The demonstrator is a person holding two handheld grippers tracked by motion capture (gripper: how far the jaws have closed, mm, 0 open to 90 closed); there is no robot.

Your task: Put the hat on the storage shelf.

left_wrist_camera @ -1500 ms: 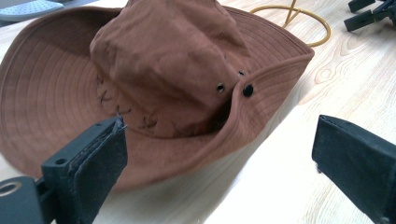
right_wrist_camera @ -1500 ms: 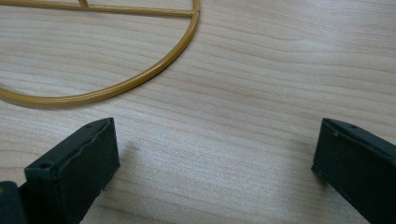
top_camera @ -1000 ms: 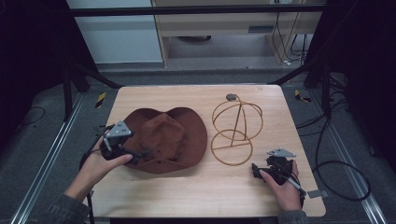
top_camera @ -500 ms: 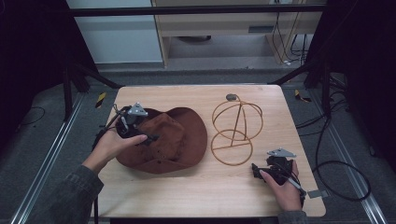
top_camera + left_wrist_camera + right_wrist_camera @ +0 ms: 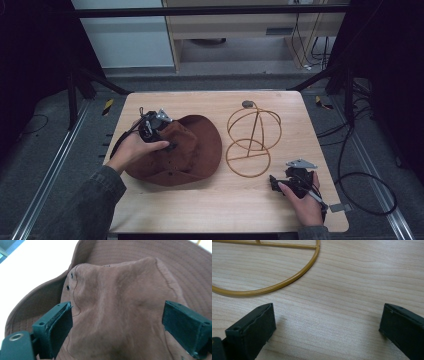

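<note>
**Left gripper brought over the hat crown**

Since the earlier frames, the left gripper (image 5: 156, 131) has been carried from the near left edge of the brown hat (image 5: 187, 150) up over its crown, while the right gripper (image 5: 282, 182) has stayed at the near right of the worktop (image 5: 210, 210).

From the high view, the hat is seen lying left of centre on the worktop, just beside the golden wire stand (image 5: 252, 137).

Through the left gripper view, the jaws are seen spread wide, one on each side of the creased crown of the hat (image 5: 120, 302); no grip has been taken.

Through the right gripper view, the jaws are seen parted over bare wood, with the base ring of the wire stand (image 5: 287, 281) ahead of them.
</note>
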